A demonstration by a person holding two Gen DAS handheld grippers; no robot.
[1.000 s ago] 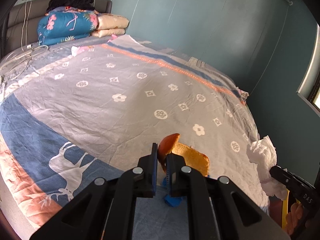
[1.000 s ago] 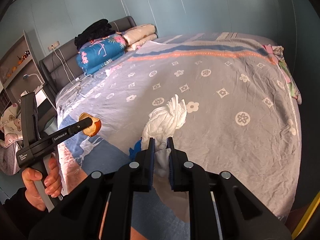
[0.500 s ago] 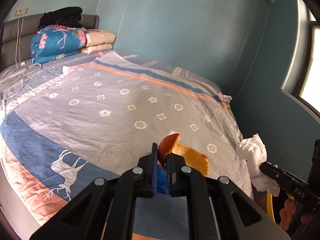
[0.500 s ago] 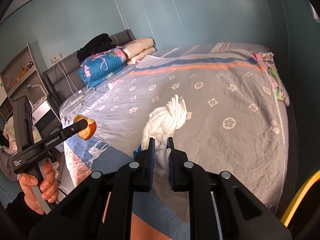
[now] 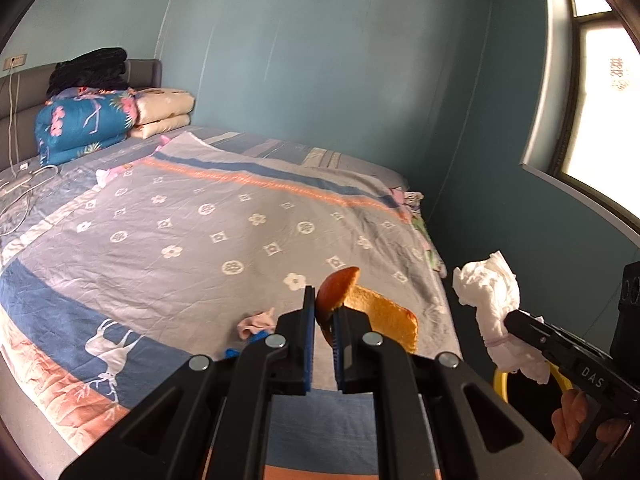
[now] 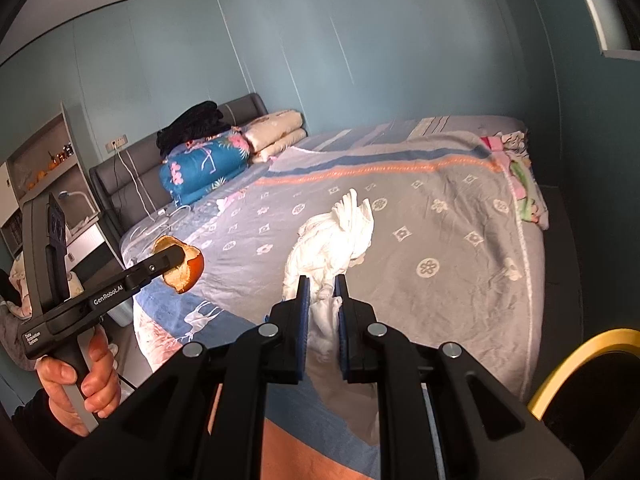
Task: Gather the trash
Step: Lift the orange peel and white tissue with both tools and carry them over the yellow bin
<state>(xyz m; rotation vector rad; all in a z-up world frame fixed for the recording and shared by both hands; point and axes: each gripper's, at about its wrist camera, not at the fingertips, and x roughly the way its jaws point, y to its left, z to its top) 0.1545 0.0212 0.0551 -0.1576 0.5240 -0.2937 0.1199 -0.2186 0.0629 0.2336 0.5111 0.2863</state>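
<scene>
Left gripper: jaws closed on a piece of orange peel, held clear above the near edge of the bed. Right gripper: jaws closed on a crumpled white tissue, also held in the air over the near part of the bedspread. In the left wrist view the tissue sits to the right, beyond the bed's edge. A yellow-rimmed bin shows at the near right. A small pink scrap lies on the bedspread just left of the left gripper. Folded quilts are stacked at the far headboard.
</scene>
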